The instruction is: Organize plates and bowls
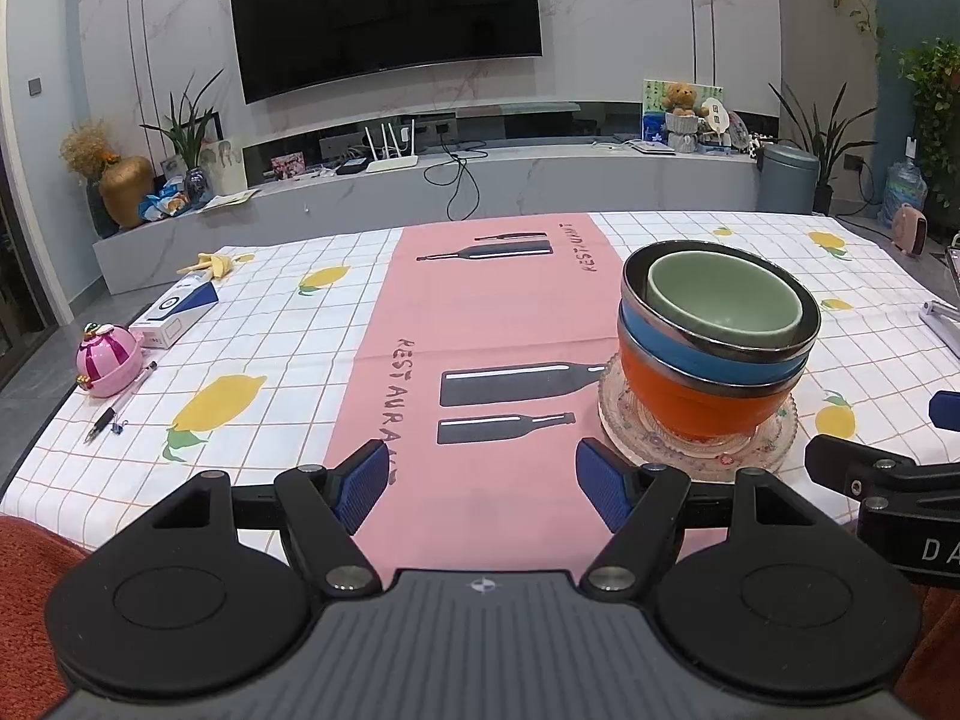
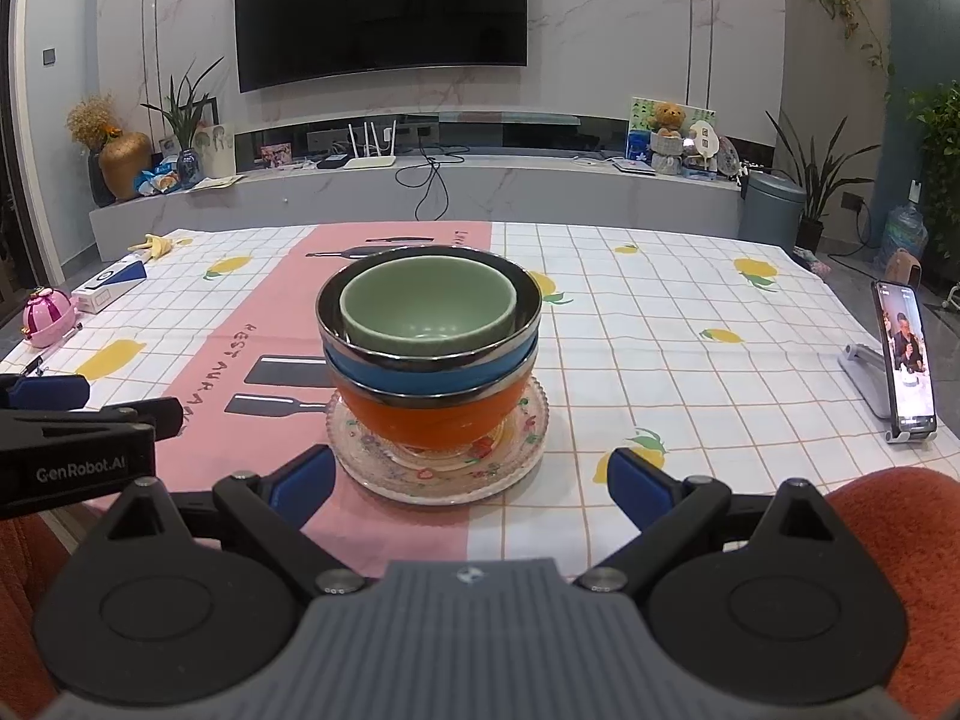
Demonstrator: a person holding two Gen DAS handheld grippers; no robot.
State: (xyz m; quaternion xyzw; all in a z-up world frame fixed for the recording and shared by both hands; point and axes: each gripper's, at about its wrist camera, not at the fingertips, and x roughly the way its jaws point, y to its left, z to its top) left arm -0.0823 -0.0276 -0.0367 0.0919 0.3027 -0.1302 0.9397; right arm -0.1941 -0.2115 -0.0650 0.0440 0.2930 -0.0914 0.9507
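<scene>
Nearest in the left wrist view, the left gripper (image 1: 483, 483) hangs low over the pink runner (image 1: 480, 324), its blue-padded fingers spread wide with nothing between them. In the right wrist view the right gripper (image 2: 471, 477) is likewise spread wide and holds nothing, its fingers flanking the near rim of the glass plate (image 2: 528, 420) without touching it. Each gripper shows at the edge of the other's view: the right one at 3 o'clock, the left one at 9 o'clock. Just beyond, the stack stands upright on the glass plate: the orange bowl (image 2: 429, 423) sits on the plate, the blue bowl (image 2: 390, 375) is nested in it, and the green bowl (image 2: 429, 306) lies inside the blue bowl's steel rim. From the left gripper the stack is at 1 o'clock; from the right it is dead ahead at 12. It straddles the runner's right edge on the lemon-print tablecloth (image 2: 660, 324). At 3 o'clock in the right view a phone (image 2: 906, 354) leans on its stand. At 9 to 10 o'clock in the left view lie a pen (image 1: 120, 402), a pink toy (image 1: 108, 360) and a blue-and-white box (image 1: 174, 312). Farthest, at 12 o'clock, a television (image 1: 384, 9) hangs on the wall.
</scene>
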